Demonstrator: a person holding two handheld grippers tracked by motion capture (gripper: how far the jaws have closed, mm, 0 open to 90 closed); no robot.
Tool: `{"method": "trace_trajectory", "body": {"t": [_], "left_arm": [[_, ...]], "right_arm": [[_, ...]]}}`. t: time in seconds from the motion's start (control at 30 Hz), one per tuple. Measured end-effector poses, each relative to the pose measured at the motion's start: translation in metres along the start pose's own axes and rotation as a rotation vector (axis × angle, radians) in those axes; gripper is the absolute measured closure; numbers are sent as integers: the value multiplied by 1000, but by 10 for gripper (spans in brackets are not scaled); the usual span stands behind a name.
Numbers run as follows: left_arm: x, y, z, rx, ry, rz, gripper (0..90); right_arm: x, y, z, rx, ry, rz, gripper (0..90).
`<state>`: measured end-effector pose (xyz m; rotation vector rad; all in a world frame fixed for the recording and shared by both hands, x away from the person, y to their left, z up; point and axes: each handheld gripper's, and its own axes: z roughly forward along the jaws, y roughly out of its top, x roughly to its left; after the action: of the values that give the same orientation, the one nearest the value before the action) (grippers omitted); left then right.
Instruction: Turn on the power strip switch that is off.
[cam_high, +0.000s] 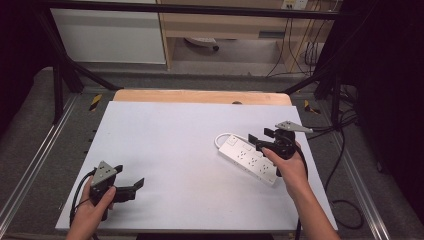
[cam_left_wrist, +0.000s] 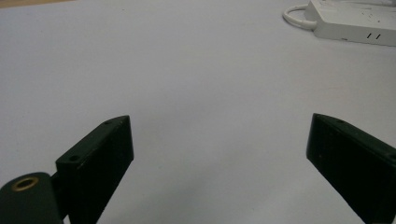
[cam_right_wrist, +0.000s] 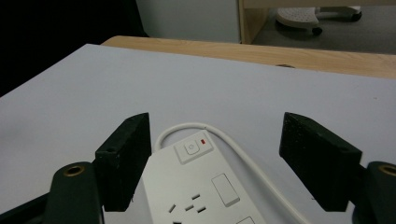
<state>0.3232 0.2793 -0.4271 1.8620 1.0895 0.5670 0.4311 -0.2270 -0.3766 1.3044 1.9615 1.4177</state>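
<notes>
The left tongs (cam_left_wrist: 219, 154) stand wide apart, the two black jaws rising from the near edge with nothing between them but bare table (cam_left_wrist: 187, 70). The table surface is pale grey-white and smooth. At the far right lies a white power strip (cam_left_wrist: 355, 21), its side showing two small slots, with a white cable (cam_left_wrist: 295, 17) curling out from its left end.

Both grippers were chunky black things, the left gripper (cam_high: 131, 187) and right gripper (cam_high: 259, 139) each topped by a grey three-cornered plate. Brass-ringed screw holes sat near the jaws. Black cables trailed off them.
</notes>
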Motion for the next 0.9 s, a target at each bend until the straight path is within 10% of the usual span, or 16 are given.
{"method": "trace_trajectory", "body": {"t": [0.9], "left_arm": [[0,1,-2,-24,-12,-15,73]], "right_arm": [[11,14,-27,-72,-35,-67,52]]}}
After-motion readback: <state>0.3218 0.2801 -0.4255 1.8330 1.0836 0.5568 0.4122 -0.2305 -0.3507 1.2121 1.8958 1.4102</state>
